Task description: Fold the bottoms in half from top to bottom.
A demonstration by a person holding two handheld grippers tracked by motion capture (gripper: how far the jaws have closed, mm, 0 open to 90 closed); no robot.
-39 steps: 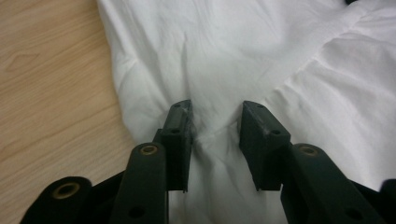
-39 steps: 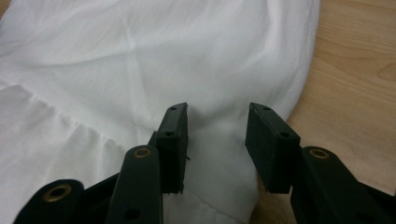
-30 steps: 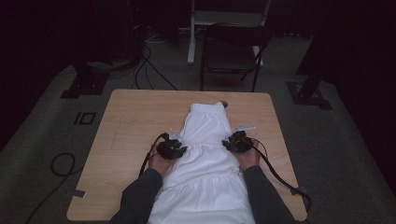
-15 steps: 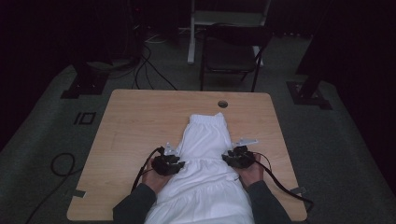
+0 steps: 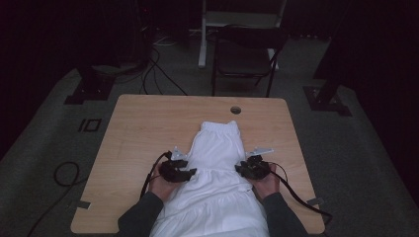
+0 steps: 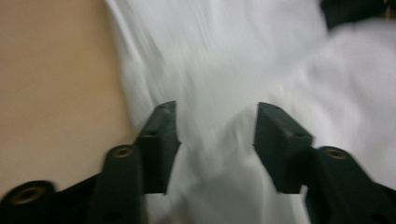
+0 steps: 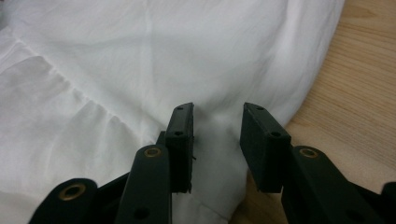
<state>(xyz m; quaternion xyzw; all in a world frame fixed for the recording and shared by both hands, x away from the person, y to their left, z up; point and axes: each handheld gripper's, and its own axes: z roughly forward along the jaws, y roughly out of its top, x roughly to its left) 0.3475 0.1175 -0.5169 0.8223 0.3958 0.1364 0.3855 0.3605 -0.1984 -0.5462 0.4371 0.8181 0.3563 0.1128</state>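
Lying flat on table (image 5: 148, 128), white skirt (image 5: 217, 148) is judged soft, light; best pinched at side edges. L gripper (image 6: 215, 140) & R gripper (image 7: 217, 135) jaws are held apart over cloth.

A light wooden counter (image 5: 143, 133) with a round hole (image 5: 235, 110) near its far edge carries a white garment (image 5: 217, 168), seemingly a skirt, lying lengthwise down its middle.

Left claw (image 5: 187, 172) and right claw (image 5: 243, 169) face inward, jaws of both parted.
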